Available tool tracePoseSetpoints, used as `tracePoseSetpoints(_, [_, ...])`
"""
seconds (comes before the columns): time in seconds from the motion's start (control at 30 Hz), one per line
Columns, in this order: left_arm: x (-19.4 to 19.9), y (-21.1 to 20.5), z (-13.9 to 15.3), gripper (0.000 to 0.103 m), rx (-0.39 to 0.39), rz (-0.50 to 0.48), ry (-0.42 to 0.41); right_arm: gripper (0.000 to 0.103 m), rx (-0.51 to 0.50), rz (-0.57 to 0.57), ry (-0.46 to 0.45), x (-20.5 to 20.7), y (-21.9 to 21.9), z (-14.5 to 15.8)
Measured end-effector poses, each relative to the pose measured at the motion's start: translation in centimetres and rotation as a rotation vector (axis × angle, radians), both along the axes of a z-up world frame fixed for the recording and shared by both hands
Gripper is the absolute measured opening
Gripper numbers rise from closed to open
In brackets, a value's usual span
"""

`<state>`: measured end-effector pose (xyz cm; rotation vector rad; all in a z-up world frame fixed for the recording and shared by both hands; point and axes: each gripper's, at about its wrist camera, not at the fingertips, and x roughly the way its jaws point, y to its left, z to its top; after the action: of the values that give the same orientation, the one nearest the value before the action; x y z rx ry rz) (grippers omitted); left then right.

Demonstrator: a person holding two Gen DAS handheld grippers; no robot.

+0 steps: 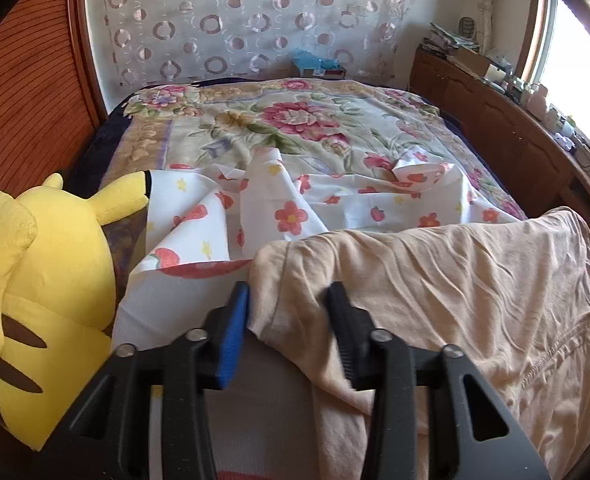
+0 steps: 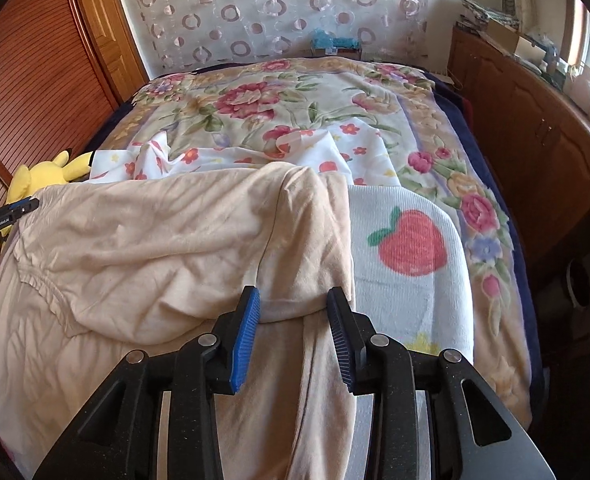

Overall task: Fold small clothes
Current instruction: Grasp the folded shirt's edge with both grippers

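Garment: beige shirt (image 2: 167, 240) bunched on the bed (image 2: 435, 128) | Left gripper (image 1: 287, 312): your fingers straddle its edge, contact unclear | Right gripper (image 2: 293, 320): fingers spread around a fold | Risk: thin cloth slips out, collapsing the fold.

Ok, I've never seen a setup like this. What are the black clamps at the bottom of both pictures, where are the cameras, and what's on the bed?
There is no robot here. A person holds a two-finger tool in each hand, and a camera on each tool looks forward along its fingers. One picture is from the left gripper, the other from the right gripper. Both work over a bed with a floral blanket. On it lie a beige garment, a white strawberry-print cloth and a yellow plush toy. The right jaws stand open astride a fold of the garment. The left jaws have its edge between them, but it's unclear whether they pinch it.
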<state>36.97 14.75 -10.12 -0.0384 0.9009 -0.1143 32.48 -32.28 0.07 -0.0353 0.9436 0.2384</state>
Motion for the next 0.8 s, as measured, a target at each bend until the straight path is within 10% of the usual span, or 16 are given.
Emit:
tracePoseSetpoints(0.23, [-1.2, -1.2, 1.1, 0.011, 0.006, -0.014, -0.028, 0.004, -0.040, 0.027, -0.057, 0.7, 2.0, 0.6])
tracePoseSetpoints(0.8, [-1.1, -0.2, 5.1, 0.011, -0.012, -0.015, -0.077, 0.002, -0.009, 0.060, -0.241, -3.2, 1.7, 2.2])
